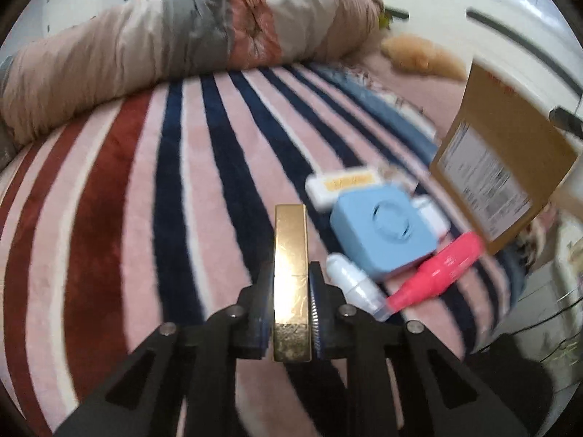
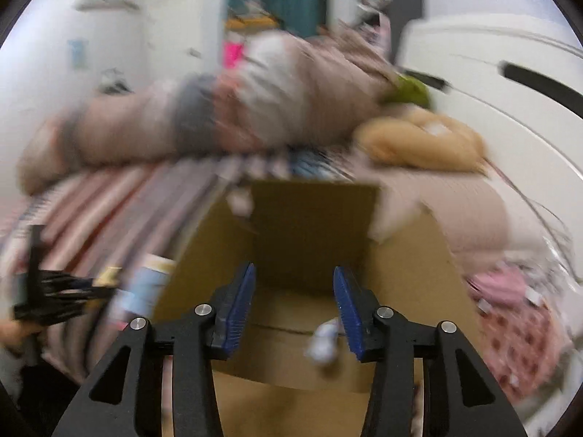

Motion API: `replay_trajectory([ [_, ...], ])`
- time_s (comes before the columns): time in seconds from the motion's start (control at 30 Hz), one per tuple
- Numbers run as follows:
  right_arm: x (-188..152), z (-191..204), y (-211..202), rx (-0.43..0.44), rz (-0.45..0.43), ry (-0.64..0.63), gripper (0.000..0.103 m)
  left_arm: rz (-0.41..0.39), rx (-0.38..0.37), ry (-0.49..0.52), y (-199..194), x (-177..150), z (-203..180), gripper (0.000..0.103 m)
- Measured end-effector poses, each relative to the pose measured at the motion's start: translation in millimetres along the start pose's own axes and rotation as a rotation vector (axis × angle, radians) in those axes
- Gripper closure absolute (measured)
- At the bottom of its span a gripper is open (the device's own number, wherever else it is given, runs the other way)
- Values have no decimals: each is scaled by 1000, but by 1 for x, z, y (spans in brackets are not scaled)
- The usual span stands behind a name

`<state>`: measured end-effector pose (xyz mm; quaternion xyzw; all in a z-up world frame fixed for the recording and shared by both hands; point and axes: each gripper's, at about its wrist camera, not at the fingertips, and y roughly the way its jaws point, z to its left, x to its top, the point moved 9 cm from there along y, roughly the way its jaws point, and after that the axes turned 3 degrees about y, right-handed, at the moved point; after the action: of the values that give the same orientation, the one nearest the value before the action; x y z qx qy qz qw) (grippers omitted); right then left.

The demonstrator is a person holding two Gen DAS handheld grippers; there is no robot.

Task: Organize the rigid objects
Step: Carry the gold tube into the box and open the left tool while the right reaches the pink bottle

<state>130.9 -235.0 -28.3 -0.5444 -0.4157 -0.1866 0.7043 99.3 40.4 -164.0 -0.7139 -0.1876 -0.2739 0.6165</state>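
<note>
Meanwhile the left tool (image 1: pixel 291 284) is clamping the gold bar (image 1: pixel 291 255) near its lower end above the striped bed (image 1: pixel 120 189), a stiff, glossy, probably slippery case best held mid-length, while the right tool (image 2: pixel 293 306) is hanging open over the cardboard box (image 2: pixel 313 225).

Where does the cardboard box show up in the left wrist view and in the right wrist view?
Left wrist view: cardboard box at the right edge, labelled side showing.
Right wrist view: same box centre frame, open, beyond the right gripper.
Shared landmark: striped blanket.
</note>
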Motion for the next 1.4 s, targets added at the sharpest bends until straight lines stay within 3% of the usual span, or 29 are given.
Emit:
replay_trajectory([
  [0.13,11,73,-11,223,-43,-111,62,-79,30,26,-54,28,3,88],
  [0.23,-5,134,-1,412,30,-165,62,-140,19,60,-96,53,-6,88],
  [0.3,-24,160,11,465,87,-215,62,-162,-2,89,-116,70,-19,88],
  [0.4,-61,177,37,434,175,-303,62,-167,-57,118,-127,84,-40,88],
  [0.57,-110,163,76,357,290,-350,62,-149,-119,152,-116,101,-72,88],
  [0.7,-120,145,98,235,281,-434,62,-152,-198,216,-110,124,-118,88],
  [0.83,-117,143,105,207,242,-472,62,-105,-345,341,-100,152,-195,88],
  [0.9,-117,140,112,197,252,-479,48,-62,-389,403,-86,158,-230,88],
  [1.0,-121,138,117,214,269,-490,47,4,-416,436,-57,159,-259,87],
  [1.03,-121,139,117,211,264,-502,47,11,-423,429,-53,159,-261,85],
  [1.1,-125,140,117,203,267,-526,46,14,-432,410,-48,158,-256,60],
  [1.17,-126,140,116,201,267,-540,46,-11,-411,390,-53,157,-238,50],
  [1.23,-125,140,115,207,272,-540,47,-53,-381,363,-67,155,-215,48],
  [1.3,-124,139,116,206,275,-535,47,-120,-301,299,-83,153,-173,38],
  [1.4,-121,139,118,215,266,-520,47,-171,-188,174,-97,138,-104,37],
])
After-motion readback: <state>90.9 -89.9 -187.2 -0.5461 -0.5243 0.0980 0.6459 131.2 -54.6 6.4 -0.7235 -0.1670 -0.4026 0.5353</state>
